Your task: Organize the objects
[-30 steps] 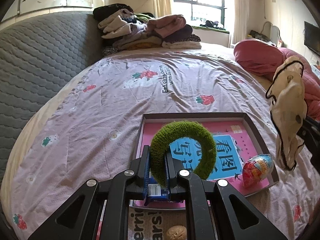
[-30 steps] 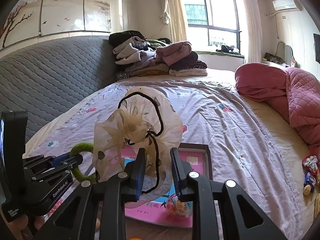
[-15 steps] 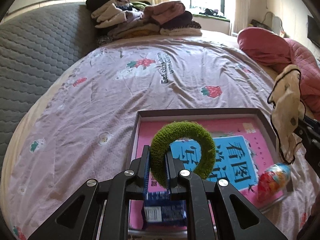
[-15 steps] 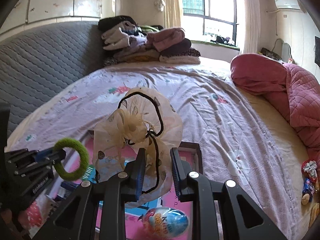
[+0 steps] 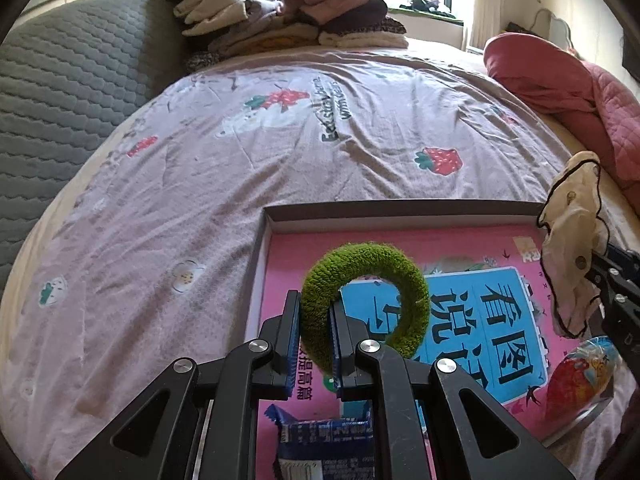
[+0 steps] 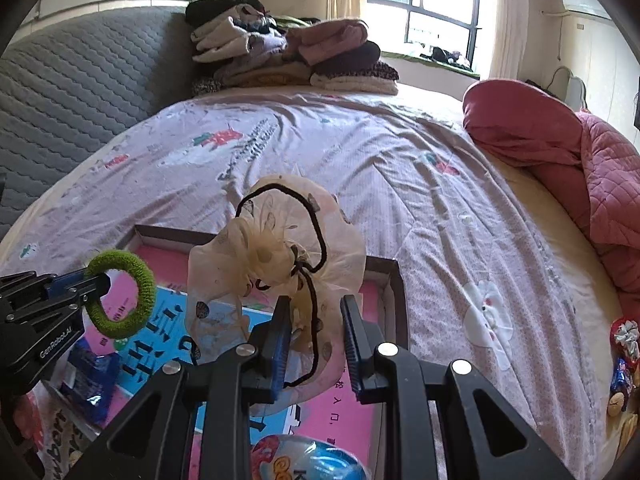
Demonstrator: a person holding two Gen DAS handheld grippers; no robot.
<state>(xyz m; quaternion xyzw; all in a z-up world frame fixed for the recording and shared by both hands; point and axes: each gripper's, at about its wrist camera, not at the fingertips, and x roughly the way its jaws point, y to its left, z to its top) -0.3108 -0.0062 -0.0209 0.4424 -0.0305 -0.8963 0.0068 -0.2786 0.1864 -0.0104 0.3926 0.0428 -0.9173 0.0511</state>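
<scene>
L gripper [image 5: 316, 336]: clamped on green hair tie [image 5: 362, 300], held over box [image 5: 400, 210].
R gripper [image 6: 314, 340]: closed on cream scrunchie [image 6: 276, 268], also above box.
Handling: both light, soft, squashy; pinch the band, not the frill. Should drop w/o bounce.
Box: pink-lined, holds egg toy [image 5: 580, 376] + blue packet [image 5: 326, 440].
Surface: strawberry-print bedsheet [image 5: 240, 168], soft.
Room: bedroom, folded clothes [image 6: 288, 52] at far edge, window behind.
</scene>
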